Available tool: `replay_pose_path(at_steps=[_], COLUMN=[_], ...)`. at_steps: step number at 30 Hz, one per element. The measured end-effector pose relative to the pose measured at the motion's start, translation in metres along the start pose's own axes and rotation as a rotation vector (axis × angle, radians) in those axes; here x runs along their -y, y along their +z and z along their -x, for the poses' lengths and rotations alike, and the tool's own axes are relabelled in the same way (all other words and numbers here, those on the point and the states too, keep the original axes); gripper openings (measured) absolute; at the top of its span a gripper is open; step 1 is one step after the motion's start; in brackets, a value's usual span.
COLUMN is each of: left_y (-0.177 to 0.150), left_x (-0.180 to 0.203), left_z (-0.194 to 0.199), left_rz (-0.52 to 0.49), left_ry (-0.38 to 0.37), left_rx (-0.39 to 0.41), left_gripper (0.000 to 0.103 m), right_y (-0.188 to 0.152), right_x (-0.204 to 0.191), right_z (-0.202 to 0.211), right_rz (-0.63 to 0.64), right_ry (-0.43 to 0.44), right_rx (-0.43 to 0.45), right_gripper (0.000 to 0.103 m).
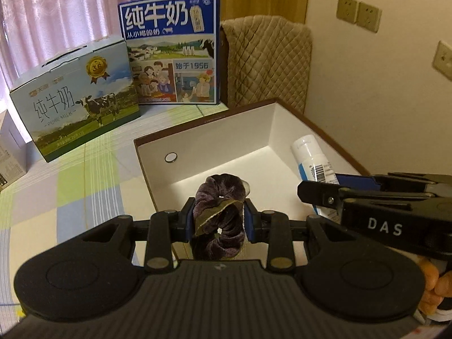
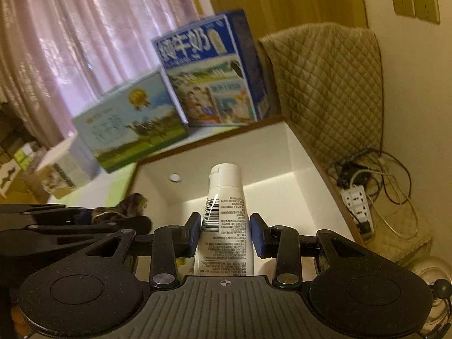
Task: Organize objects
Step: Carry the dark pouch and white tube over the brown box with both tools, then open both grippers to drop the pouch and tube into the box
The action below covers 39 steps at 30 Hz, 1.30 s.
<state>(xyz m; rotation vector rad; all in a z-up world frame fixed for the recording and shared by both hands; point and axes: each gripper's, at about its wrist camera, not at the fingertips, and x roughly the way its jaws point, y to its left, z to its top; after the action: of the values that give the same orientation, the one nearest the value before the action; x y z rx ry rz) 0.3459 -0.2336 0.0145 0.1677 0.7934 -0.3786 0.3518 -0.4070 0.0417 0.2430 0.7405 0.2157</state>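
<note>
Pink curtains [image 1: 56, 14] hang behind a checked tablecloth [image 1: 84, 183] in the left wrist view; two milk cartons stand on it, a green one [image 1: 76, 107] and a taller blue one [image 1: 172, 50], beside a quilted cover [image 1: 268, 59]; nearer lies an open white box [image 1: 226, 130] with a brown rim; the left gripper [image 1: 220, 220] is clamped on a purple velvet scrunchie [image 1: 223, 214] over the box's near edge; the right gripper's arm reaches in from the right, over a white bottle [image 1: 310, 155] inside the box.

Seen from the right wrist, the same curtains and cartons appear tilted and blurred; the right gripper [image 2: 226, 233] is closed on the white bottle, cap pointing away over the box interior; a power strip [image 2: 356, 200] with tangled cables lies at the right.
</note>
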Motion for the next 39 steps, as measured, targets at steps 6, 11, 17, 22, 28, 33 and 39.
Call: replay_pose_path(at_steps=[6,11,17,22,28,33,39], left_y=[0.005,0.003,0.006,0.007,0.007,0.007,0.005], left_x=[-0.002,-0.004,-0.005,-0.007,-0.009,-0.01,-0.012], left_z=[-0.029,-0.046,-0.054,-0.057,-0.058,-0.054,-0.042], left_rz=[0.006,0.014,0.003,0.001,0.006,0.005,0.012], left_ry=[0.003,0.016,0.03,0.043,0.061,0.067,0.043], left_rx=[-0.04,-0.068,-0.069,-0.074,-0.078,-0.062,-0.042], left_gripper=[0.029,0.029,0.03,0.031,0.036,0.052,0.061], right_y=[0.011,0.018,0.024,0.02,0.017,0.013,0.007], right_x=[0.009,0.015,0.019,0.022,0.022,0.02,0.019], right_z=[-0.035,-0.048,-0.045,-0.042,-0.042,-0.035,-0.012], right_rz=[0.033,0.016,0.001,0.01,0.022,0.032,0.033], right_ry=[-0.064,-0.093,-0.097,-0.099,-0.101,-0.097,-0.075], right_rx=[-0.046,-0.049,-0.019,-0.036,-0.054,-0.046,-0.022], right_gripper=[0.035,0.035,0.036,0.036,0.037,0.047,0.055])
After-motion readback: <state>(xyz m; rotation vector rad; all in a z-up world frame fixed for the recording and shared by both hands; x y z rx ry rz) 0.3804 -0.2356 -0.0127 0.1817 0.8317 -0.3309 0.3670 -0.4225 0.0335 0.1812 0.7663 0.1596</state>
